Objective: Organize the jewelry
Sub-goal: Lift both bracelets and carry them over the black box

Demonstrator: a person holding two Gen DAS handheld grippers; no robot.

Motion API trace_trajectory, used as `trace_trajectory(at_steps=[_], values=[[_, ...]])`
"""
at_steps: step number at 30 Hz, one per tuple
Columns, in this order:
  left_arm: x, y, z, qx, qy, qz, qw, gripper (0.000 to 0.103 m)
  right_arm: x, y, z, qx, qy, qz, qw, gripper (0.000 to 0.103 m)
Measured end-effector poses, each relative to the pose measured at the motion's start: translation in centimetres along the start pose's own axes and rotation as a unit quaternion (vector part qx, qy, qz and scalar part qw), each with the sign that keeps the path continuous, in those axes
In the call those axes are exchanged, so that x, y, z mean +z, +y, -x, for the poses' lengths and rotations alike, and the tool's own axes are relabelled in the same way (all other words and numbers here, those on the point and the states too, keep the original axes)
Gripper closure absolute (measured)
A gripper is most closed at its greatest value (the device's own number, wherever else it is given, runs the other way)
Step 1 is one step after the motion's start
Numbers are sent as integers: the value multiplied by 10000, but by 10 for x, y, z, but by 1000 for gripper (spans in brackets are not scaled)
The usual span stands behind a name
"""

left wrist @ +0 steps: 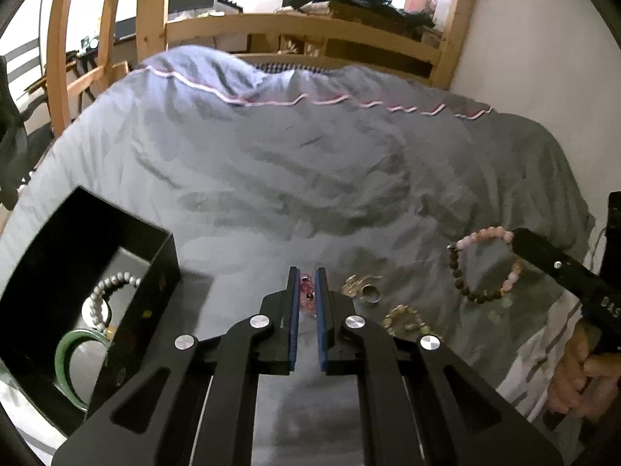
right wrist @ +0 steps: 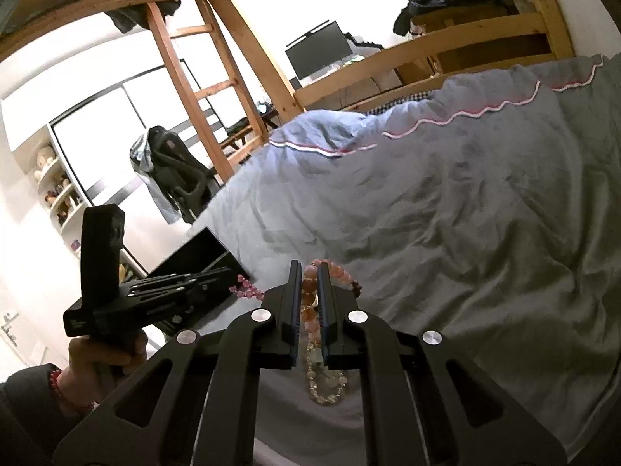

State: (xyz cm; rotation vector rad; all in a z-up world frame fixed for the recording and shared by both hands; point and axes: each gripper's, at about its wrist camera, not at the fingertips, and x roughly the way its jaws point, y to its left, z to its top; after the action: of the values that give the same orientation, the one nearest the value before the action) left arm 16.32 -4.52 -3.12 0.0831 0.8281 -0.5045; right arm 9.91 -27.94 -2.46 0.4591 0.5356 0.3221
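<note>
A rumpled grey quilt [left wrist: 310, 178] with a wavy pink-and-white trim covers the bed and fills the space ahead of both tongs; a pale wooden bed frame [left wrist: 302, 27] rises beyond it. To the left of the left tongs [left wrist: 308, 291] stands a black box [left wrist: 155, 272], square and open-topped, with glossy walls. Inside lie a smooth green bangle [left wrist: 68, 357] and a bracelet of small white beads [left wrist: 104, 291].

On the quilt just right of the left tongs' tips rest a gold-coloured piece with a metal ring [left wrist: 363, 287] and, nearer, a pale yellowish bead bracelet [left wrist: 403, 320].

The left tongs are nearly closed, clenched on a pink bead bracelet [left wrist: 307, 291] whose faceted beads show between the blue pads. The right tongs [right wrist: 309, 295] are likewise pinched narrow, grasping a bracelet of round peach and dark brown beads [left wrist: 485, 268], which hangs as a loop above the quilt, to the right of the left tongs.
</note>
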Motion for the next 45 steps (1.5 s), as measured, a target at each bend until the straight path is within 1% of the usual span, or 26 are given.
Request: trace_trajectory(at_steps=[4, 19, 33, 37, 40, 42, 45], values=[[3, -4, 13, -19, -154, -44, 9999, 96, 2, 1, 4, 99, -85, -42, 9999, 94], [8, -2, 34, -87, -402, 9, 9992, 96, 4, -3, 7, 203, -145, -189, 9995, 94], [12, -6, 55, -149, -496, -99, 9986, 96, 11, -1, 22, 660, -240, -604, 9957, 94], [13, -7, 63, -171, -512, -144, 9984, 96, 15, 8, 27, 555, -237, -499, 9969, 94], [14, -4, 66, -86, -453, -131, 9989, 96, 16, 19, 25, 396, -183, -304, 9986, 94], [14, 0, 68, 16, -402, -131, 9991, 96, 16, 28, 21, 196, -89, -121, 9997, 94], [13, 5, 73, 77, -380, -98, 9992, 96, 16, 42, 13, -96, 51, 191, 9998, 94]])
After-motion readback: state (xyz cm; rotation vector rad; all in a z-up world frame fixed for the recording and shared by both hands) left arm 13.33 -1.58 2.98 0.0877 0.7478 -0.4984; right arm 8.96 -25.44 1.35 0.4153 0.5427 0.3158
